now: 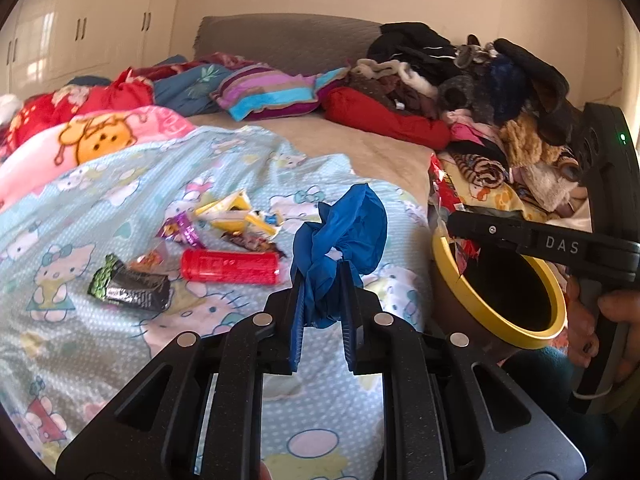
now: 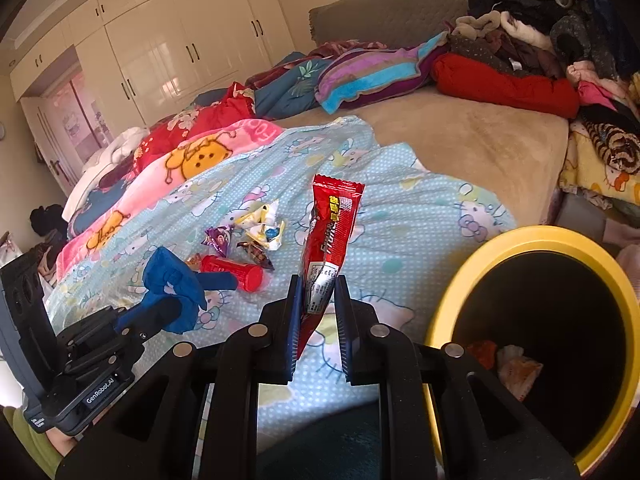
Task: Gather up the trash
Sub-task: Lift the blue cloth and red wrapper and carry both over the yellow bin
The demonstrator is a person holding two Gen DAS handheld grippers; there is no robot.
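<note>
My left gripper (image 1: 323,280) is shut on a crumpled blue glove (image 1: 340,236) and holds it above the bed; it also shows in the right wrist view (image 2: 172,284). My right gripper (image 2: 318,284) is shut on a red snack wrapper (image 2: 330,236), upright, left of the yellow-rimmed bin (image 2: 532,240). In the left wrist view the right gripper (image 1: 452,222) reaches over the bin's rim (image 1: 448,268) with the wrapper (image 1: 444,188). On the Hello Kitty sheet (image 1: 100,220) lie a red tube (image 1: 230,266), a dark wrapper (image 1: 132,286), a purple wrapper (image 1: 182,232) and yellow-white wrappers (image 1: 236,216).
The bin holds some orange and white trash (image 2: 512,364). A pile of clothes (image 1: 500,100) sits at the bed's right side. Pillows and blankets (image 1: 260,94) lie by the grey headboard (image 1: 288,40). White wardrobes (image 2: 168,48) stand at the left.
</note>
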